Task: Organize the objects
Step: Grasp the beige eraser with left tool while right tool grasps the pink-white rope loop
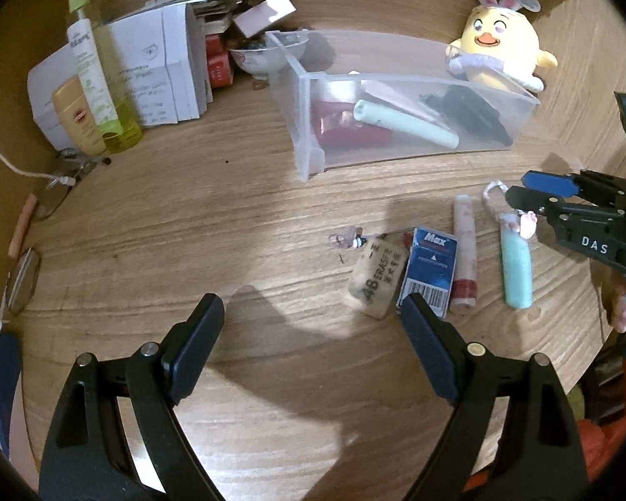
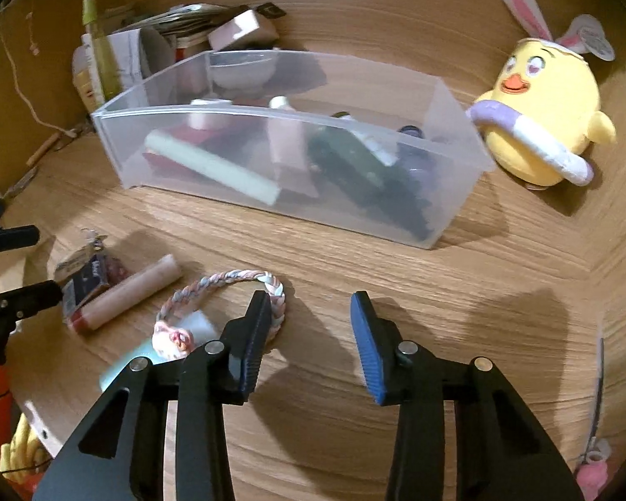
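A clear plastic bin (image 1: 400,83) (image 2: 246,125) on the wooden desk holds a mint tube, a red pack and dark items. In front of it lie an eraser (image 1: 377,277), a blue Max staples box (image 1: 430,269) (image 2: 85,282), a pink lip-balm tube (image 1: 464,250) (image 2: 129,292), a mint tube (image 1: 516,269) (image 2: 146,352) and a braided bracelet with a charm (image 2: 229,288). My left gripper (image 1: 313,309) is open and empty, just short of the eraser and staples box. My right gripper (image 2: 311,307) (image 1: 521,196) is open and empty, its left finger over the bracelet.
A yellow chick plush (image 1: 501,50) (image 2: 551,125) sits right of the bin. Bottles (image 1: 89,79), white boxes (image 1: 162,62) and a bowl (image 1: 267,52) crowd the back left. Glasses (image 1: 54,200) and a cord lie at the left edge.
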Action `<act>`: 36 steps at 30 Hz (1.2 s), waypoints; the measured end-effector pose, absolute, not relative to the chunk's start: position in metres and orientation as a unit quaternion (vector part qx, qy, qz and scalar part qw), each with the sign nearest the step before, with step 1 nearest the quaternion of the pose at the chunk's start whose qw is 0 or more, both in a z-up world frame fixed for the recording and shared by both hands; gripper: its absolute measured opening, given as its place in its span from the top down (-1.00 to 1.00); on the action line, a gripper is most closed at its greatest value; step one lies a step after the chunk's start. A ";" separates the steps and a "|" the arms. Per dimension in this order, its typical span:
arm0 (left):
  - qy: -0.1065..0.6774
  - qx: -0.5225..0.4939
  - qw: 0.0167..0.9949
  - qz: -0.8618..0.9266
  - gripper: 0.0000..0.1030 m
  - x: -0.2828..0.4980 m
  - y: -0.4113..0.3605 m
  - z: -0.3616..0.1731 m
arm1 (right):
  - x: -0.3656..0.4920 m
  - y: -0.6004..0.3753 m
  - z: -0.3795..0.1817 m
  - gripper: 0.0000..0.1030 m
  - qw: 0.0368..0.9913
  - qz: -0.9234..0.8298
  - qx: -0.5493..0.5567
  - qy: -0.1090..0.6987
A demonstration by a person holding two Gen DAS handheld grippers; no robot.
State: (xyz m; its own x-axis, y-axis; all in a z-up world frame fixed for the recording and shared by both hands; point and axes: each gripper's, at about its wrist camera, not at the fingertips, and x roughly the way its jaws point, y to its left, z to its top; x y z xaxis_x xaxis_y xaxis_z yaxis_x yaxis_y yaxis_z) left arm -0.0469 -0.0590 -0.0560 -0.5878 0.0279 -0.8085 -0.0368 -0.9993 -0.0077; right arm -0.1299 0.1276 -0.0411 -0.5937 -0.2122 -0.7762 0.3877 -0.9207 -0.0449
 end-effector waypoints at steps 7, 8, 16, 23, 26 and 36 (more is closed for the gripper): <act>-0.001 -0.454 0.027 0.890 -0.70 -0.059 -0.060 -0.056 | -0.119 0.153 -0.026 0.04 0.193 -0.887 0.416 0.054; -0.007 -0.456 0.028 0.890 -0.69 -0.061 -0.061 -0.057 | -0.116 0.155 -0.024 -0.04 0.200 -0.886 0.415 0.049; -0.034 -0.459 0.029 0.887 -0.39 -0.067 -0.066 -0.056 | -0.100 0.126 -0.023 -0.32 0.262 -0.870 0.412 0.074; -0.003 -0.452 0.039 0.891 -0.03 -0.058 -0.059 -0.056 | -0.119 0.122 -0.033 -0.34 0.227 -0.872 0.425 0.091; 0.002 -0.453 0.039 0.890 -0.03 -0.060 -0.058 -0.056 | -0.129 0.128 -0.035 -0.34 0.216 -0.873 0.429 0.088; -0.003 -0.448 0.066 0.892 0.54 -0.063 -0.049 -0.056 | -0.155 0.139 -0.043 -0.33 0.188 -0.874 0.441 0.084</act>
State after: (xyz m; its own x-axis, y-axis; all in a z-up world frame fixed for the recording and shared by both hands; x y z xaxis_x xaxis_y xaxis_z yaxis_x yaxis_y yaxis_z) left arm -0.0635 -0.0488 -0.0555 -0.5905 0.1208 -0.7979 -0.1148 -0.9912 -0.0651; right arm -0.1545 0.1389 -0.0432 -0.5408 -0.2545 -0.8017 0.4021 -0.9154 0.0193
